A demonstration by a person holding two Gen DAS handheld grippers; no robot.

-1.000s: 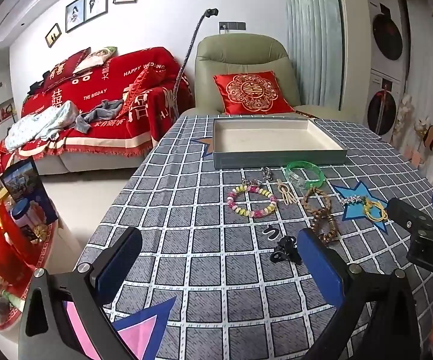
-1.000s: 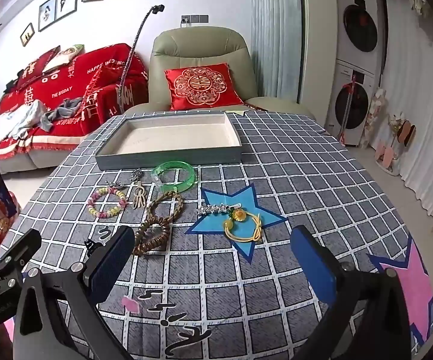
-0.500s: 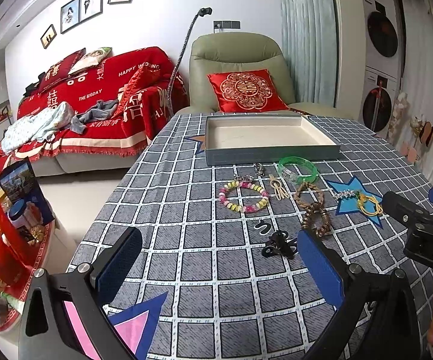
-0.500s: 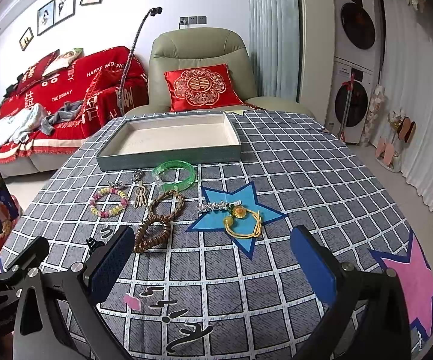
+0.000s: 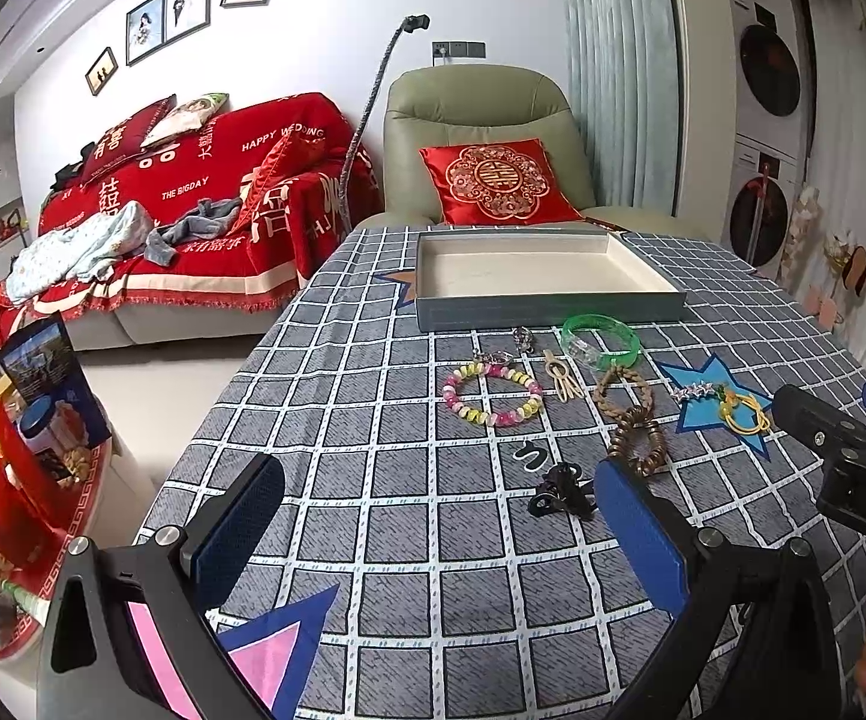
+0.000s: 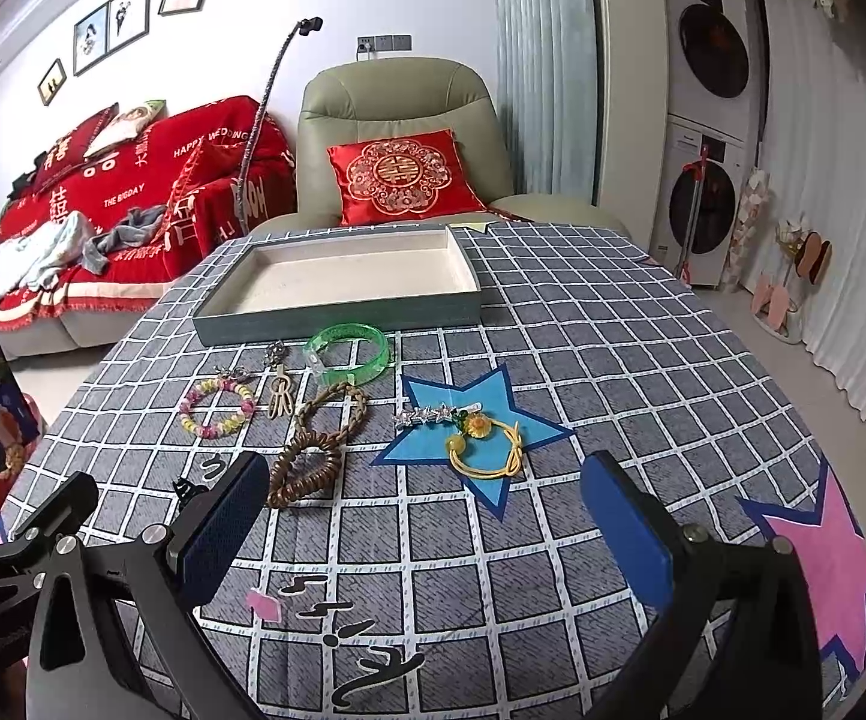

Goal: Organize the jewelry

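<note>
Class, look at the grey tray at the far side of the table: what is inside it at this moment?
The tray shows only its bare cream floor; no jewelry lies in it. The near wall hides a thin strip of floor just behind it. The green bangle and the other pieces lie on the cloth in front.

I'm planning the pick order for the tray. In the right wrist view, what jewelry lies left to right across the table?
Pastel beaded bracelet → beige wooden hair clip → brown braided cord with dark bead bracelet → silver star hair clip → yellow sunflower hair tie.

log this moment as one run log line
left gripper: open, empty | right gripper: open, empty | tray: empty | jewelry: on tablecloth
</note>
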